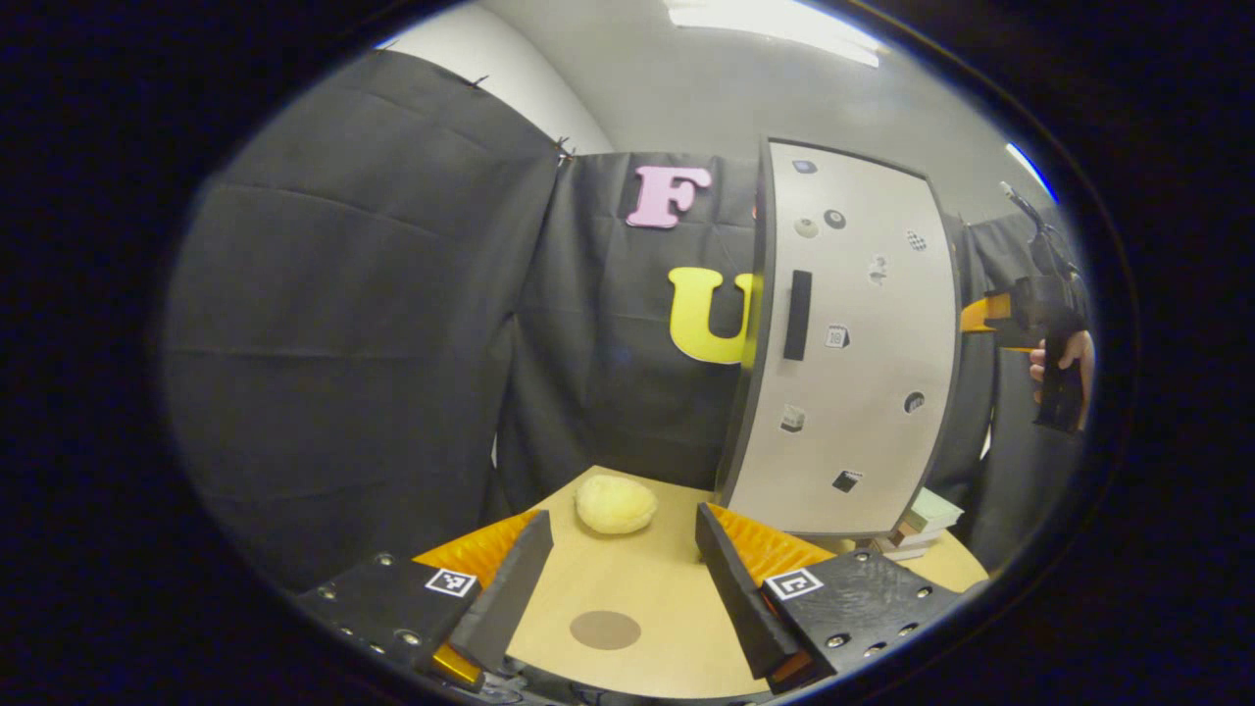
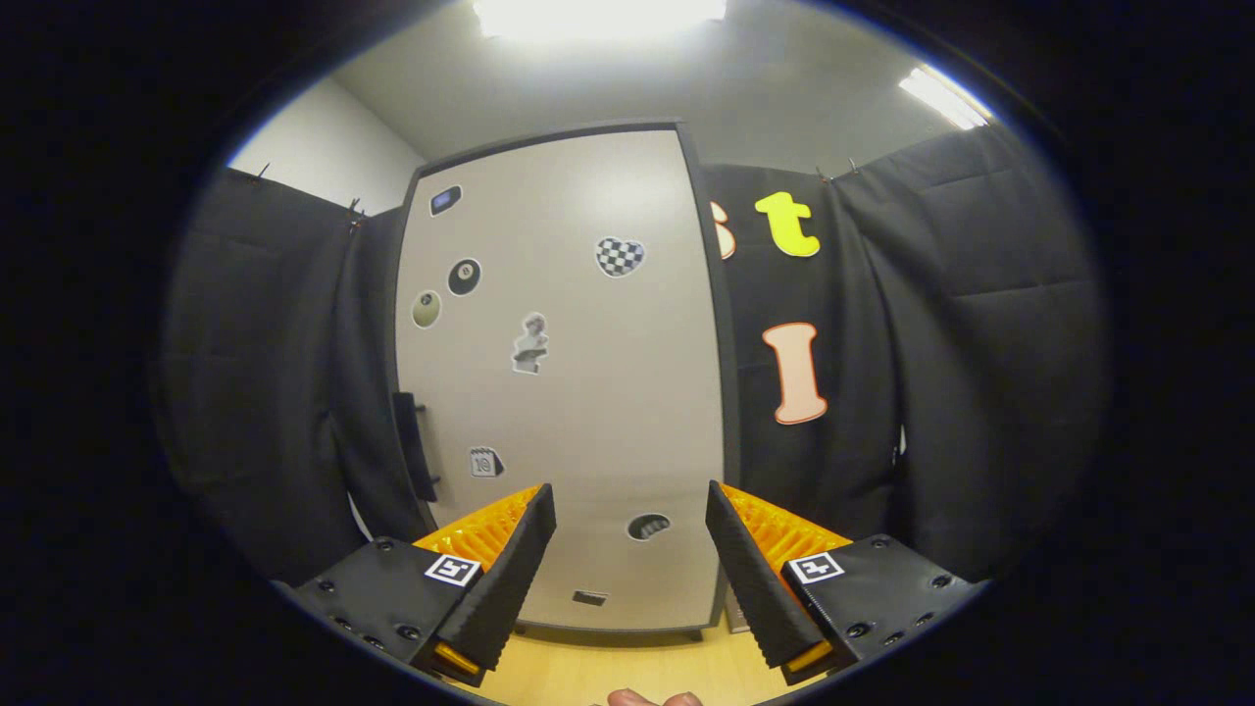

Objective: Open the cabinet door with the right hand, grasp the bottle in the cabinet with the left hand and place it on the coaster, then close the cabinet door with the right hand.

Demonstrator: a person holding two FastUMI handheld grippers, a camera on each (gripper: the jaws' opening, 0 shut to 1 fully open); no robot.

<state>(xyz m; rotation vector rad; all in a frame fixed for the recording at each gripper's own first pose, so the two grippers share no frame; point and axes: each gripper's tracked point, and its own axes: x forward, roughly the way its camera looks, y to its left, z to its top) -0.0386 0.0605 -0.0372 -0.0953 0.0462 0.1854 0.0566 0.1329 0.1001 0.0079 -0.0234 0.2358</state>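
So our right gripper (image 2: pixel 627 569) has its fingers spread wide with nothing between them, pointed straight at the cabinet door (image 2: pixel 578 392), which is shut. The thing that matters here is the handle (image 2: pixel 412 446): it's a dark vertical bar way over on the door's left edge in the right gripper view, so it sits up and to the left of our fingers, not in front of them. Its long axis runs up-down, so we figure the fingers need to slide left and straddle it sideways.

Our left gripper (image 1: pixel 625 579) is also wide open and empty, hovering over the table (image 1: pixel 677 588), with the round brown coaster (image 1: pixel 605 630) right between its fingers and a yellowish lumpy thing (image 1: pixel 616 504) just beyond. From there the cabinet stands off to the right. The bottle's presumably behind that door, so we can't see it yet.
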